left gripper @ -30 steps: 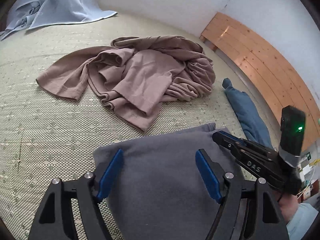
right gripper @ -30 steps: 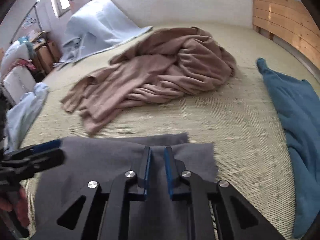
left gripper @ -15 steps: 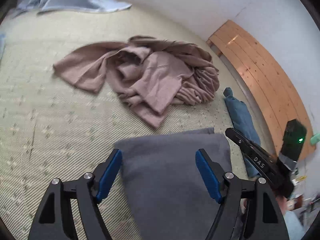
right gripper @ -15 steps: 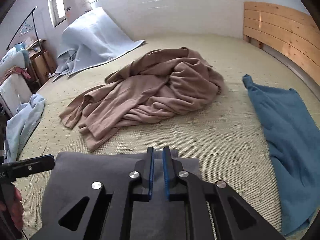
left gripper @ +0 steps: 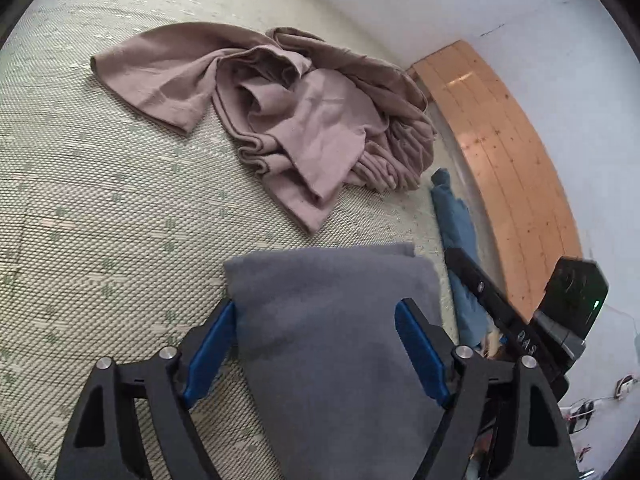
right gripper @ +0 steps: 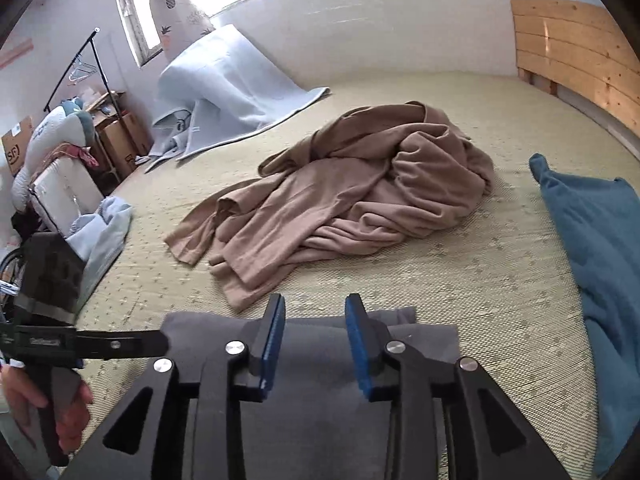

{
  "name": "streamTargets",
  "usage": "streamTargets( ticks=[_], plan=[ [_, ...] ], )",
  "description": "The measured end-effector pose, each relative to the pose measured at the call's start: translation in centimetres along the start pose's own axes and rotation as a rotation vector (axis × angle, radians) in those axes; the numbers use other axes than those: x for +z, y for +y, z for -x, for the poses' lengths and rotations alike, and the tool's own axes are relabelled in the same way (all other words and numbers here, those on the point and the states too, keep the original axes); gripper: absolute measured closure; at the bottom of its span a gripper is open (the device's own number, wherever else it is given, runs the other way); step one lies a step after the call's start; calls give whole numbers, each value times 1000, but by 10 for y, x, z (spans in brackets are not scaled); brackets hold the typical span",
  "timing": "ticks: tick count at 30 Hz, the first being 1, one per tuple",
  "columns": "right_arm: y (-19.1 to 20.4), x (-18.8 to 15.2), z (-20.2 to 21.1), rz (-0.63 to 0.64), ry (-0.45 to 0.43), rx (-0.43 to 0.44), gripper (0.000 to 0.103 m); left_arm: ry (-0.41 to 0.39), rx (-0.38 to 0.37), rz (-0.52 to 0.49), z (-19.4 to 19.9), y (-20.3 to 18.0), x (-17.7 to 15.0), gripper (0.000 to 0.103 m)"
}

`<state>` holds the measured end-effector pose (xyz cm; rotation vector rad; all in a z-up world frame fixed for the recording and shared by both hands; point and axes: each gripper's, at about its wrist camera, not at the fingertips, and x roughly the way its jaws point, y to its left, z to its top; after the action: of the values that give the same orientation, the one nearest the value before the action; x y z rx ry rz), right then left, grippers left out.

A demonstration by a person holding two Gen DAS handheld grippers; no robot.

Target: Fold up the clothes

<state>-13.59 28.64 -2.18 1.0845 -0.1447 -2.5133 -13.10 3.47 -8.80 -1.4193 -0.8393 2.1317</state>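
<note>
A folded grey cloth [left gripper: 332, 360] lies flat on the woven mat, close in front of both grippers. My left gripper [left gripper: 316, 306] hovers over it. Its jaws are wide and still opening; they straddle the cloth's width and the pads do not press on it. My right gripper [right gripper: 315, 300] is above the same grey cloth [right gripper: 424, 340]. Its jaws are opening with nothing pinched between the blue pads. Beyond, a crumpled brown garment [left gripper: 312, 120] lies in a heap. A blue garment [right gripper: 600, 248] lies to the right.
The woven mat [left gripper: 100, 220] covers the bed. A wooden headboard [right gripper: 572, 52] runs along the far right, and a pale blue blanket [right gripper: 224, 84] leans at the back left. A clothes rack and boxes stand off the left edge. A person's hand [right gripper: 64, 412] holds the left gripper's handle.
The right gripper's jaws were shut and now stand apart, and it has lifted a little. The left gripper has shifted and rolled over the grey cloth.
</note>
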Motion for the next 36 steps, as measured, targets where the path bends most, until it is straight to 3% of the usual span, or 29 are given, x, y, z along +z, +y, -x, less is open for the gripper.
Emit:
streamTargets(
  ticks=[7, 10, 12, 18, 25, 34, 35, 36],
  plan=[
    [24, -8, 9, 53, 17, 82, 69, 20, -39, 65, -1, 4, 8, 17],
    [50, -16, 9, 115, 36, 114, 59, 25, -64, 76, 2, 4, 10, 17],
    [72, -23, 8, 176, 43, 115, 43, 25, -79, 77, 5, 3, 12, 17],
    [114, -43, -7, 261, 88, 77, 27, 42, -129, 67, 14, -6, 16, 17],
    [138, -50, -1, 291, 8, 5, 22, 71, -214, 52, 28, -18, 20, 17],
    [158, -62, -14, 361, -24, -195, 21, 96, -293, 26, 38, -34, 22, 17],
    [157, -62, -15, 362, -26, -204, 21, 95, -289, 18, 39, -35, 22, 17],
    [156, -62, -15, 359, -34, -217, 30, 94, -285, 10, 39, -36, 22, 17]
  ],
)
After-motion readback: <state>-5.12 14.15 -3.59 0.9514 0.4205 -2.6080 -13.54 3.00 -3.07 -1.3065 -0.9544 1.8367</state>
